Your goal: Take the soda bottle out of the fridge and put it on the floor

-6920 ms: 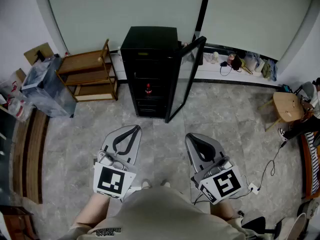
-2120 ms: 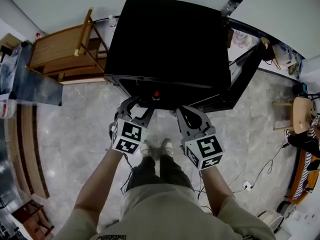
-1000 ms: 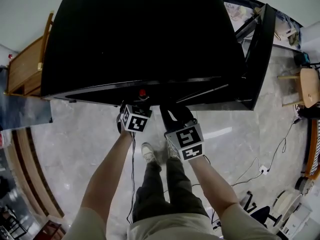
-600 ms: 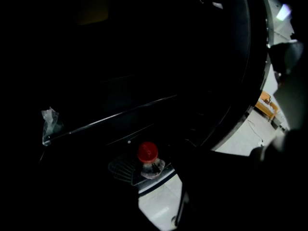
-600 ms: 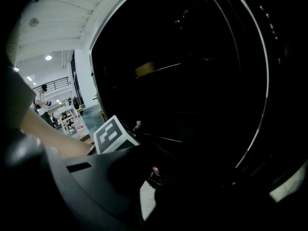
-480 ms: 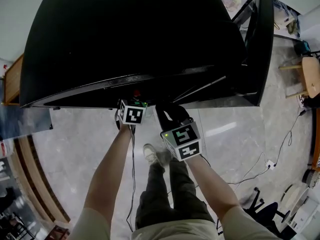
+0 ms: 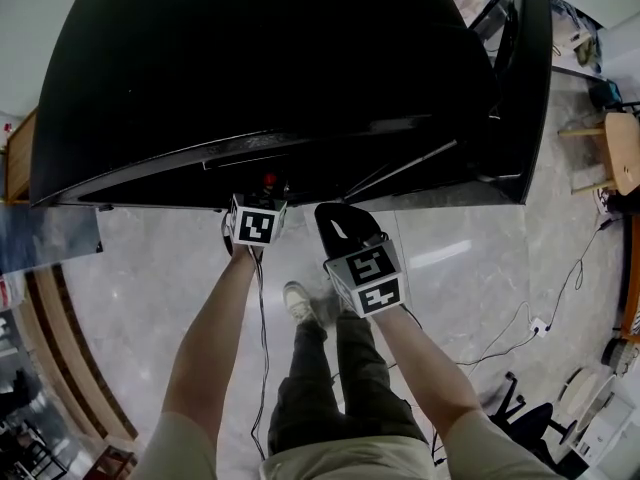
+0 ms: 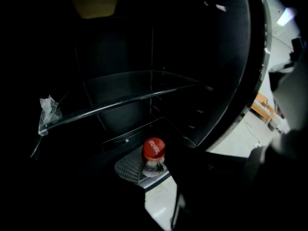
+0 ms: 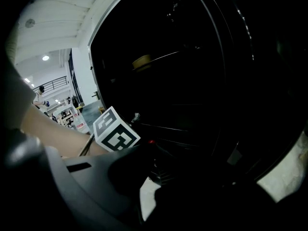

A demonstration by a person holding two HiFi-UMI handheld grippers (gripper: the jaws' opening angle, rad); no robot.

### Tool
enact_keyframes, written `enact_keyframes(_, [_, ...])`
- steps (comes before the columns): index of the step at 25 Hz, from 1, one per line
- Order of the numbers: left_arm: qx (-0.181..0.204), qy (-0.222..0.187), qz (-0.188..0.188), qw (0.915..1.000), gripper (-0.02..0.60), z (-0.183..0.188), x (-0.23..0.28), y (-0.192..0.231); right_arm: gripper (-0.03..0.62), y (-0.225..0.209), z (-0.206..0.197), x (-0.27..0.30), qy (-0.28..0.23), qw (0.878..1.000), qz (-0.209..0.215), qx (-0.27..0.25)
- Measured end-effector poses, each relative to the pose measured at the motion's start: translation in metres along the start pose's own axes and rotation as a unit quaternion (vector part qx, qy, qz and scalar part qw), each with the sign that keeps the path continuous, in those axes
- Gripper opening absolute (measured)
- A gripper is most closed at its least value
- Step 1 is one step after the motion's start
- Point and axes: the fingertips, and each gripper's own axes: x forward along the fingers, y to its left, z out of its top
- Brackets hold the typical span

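The soda bottle point(image 8: 154, 150), clear with a red cap, stands on a wire shelf point(image 8: 126, 170) low inside the black fridge point(image 7: 260, 58). Its cap point(image 7: 268, 180) shows just under the fridge's top edge. My left gripper point(image 8: 155, 177) reaches down into the fridge, and its jaws have just been closing with the bottle's neck between them. The right jaw lies against the bottle, while a strip of wire shelf still shows on the other side. My right gripper point(image 7: 338, 213) hangs outside the opening, tips together, holding nothing. From there the cap point(image 9: 152, 141) is barely visible.
The fridge door point(image 7: 520, 78) stands open at the right. A glass shelf point(image 8: 120, 100) spans the fridge above the bottle. Cables point(image 7: 500, 338) trail over the grey floor, a wooden chair point(image 7: 622, 163) stands far right, and the person's feet point(image 7: 300, 303) are below the grippers.
Both grippers have sunk a little in front of the fridge opening. The left one has come in around the red-capped bottle and its marker cube now sits closer to the cap.
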Motion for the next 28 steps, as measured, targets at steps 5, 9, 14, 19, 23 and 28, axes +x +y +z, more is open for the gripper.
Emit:
enact_keyframes(5, [0.044,0.012,-0.030,0.9985,0.129,0.007,-0.024,-0.031,-0.003,-0.007,0.008,-0.019,0.003,1.000,-0.001,0.001])
enact_keyframes(9, [0.031,-0.002,-0.043,0.9986,0.129,0.013,-0.053,-0.043,-0.003,0.000,0.020,-0.040,0.001,1.000,0.000,0.002])
enact_keyframes(14, [0.025,-0.031,-0.067,0.9970,0.129,0.040,-0.105,-0.055,-0.003,0.008,0.043,-0.068,-0.004,1.000,0.003,-0.002])
enact_keyframes(19, [0.023,-0.041,-0.075,0.9961,0.129,0.060,-0.162,-0.059,-0.003,0.021,0.069,-0.098,-0.010,1.000,0.007,-0.018])
enact_keyframes(23, [0.031,-0.051,-0.069,0.9958,0.129,0.077,-0.207,-0.056,-0.003,0.031,0.092,-0.119,-0.017,0.999,0.012,-0.033])
enact_keyframes(28, [0.011,-0.069,-0.057,0.9959,0.129,0.095,-0.257,-0.051,-0.003,0.048,0.120,-0.142,-0.022,0.998,0.022,-0.054])
